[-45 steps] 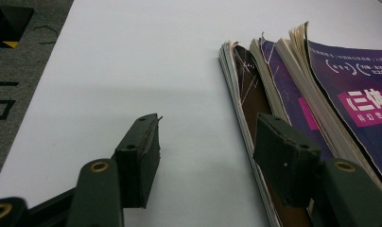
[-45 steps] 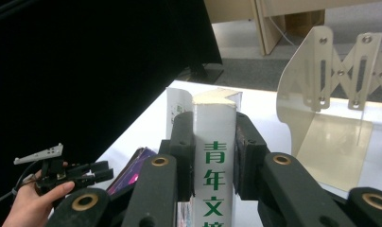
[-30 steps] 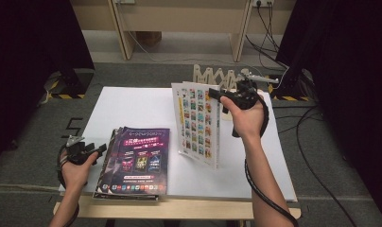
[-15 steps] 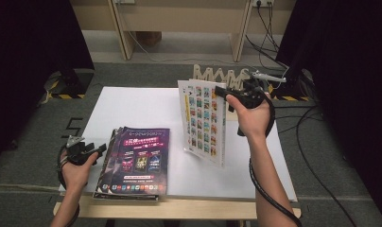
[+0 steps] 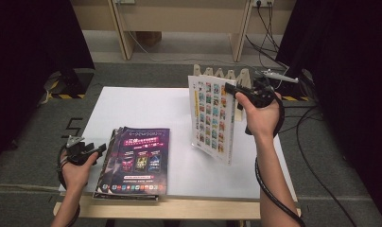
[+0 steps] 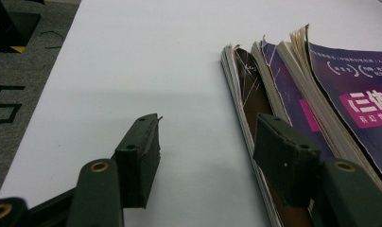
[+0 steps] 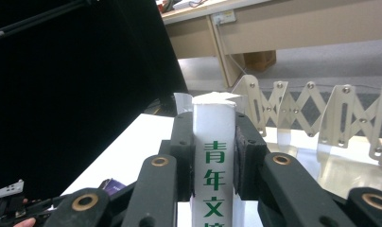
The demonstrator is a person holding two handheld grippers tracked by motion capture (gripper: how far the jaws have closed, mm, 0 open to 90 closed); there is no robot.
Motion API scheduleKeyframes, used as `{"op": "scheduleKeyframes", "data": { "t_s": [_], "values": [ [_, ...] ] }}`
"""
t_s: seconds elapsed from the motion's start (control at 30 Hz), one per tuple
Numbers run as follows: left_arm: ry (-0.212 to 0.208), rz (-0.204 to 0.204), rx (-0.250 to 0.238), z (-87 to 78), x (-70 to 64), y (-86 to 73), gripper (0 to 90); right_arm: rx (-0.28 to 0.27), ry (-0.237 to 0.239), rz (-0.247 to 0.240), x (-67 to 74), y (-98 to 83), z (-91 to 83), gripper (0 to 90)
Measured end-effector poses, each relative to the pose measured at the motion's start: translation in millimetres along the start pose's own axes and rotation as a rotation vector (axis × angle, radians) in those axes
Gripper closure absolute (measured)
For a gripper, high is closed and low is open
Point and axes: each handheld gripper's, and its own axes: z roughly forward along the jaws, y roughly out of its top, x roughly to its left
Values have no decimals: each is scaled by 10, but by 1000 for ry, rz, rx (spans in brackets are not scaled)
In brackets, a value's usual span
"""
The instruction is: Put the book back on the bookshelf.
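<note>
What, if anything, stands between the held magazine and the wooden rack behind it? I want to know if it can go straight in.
Nothing visible. The right gripper holds the magazine upright by its spine, just in front of the rack. The table between them looks bare; the stack lies far off by the left gripper.

Right claw (image 5: pixel 232 94) raised and clamped tight; left claw (image 5: pixel 92 150) low, jaws apart.

Green characters 青年文 run down the white spine of the magazine (image 7: pixel 212 156), white characters 三体 stand on a pink band on the purple cover of the top magazine in the stack (image 6: pixel 364 101), and a black 5 marks the grey floor (image 5: pixel 72 127).
</note>
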Motion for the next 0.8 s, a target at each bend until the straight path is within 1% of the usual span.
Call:
{"op": "scheduleKeyframes", "data": {
  "t_s": [0.17, 0.3, 0.47, 0.73, 0.8],
  "values": [
    [3, 2, -3, -2, -3, -2, 408, -17, -24, -3, -15, 20, -41, 746],
    [1, -4, -4, -1, 4, -2, 408, -30, -34, 4, -30, 31, -75, 746],
    [2, -4, -4, 0, 3, -2, 408, -53, -54, -13, -39, 47, -100, 746],
    [4, -5, -1, 4, 5, -1, 408, -81, -91, -12, -57, 75, -145, 746],
    [5, -4, -1, 4, 4, -1, 408, -91, -100, -22, -61, 82, -156, 746]
  ]
}}
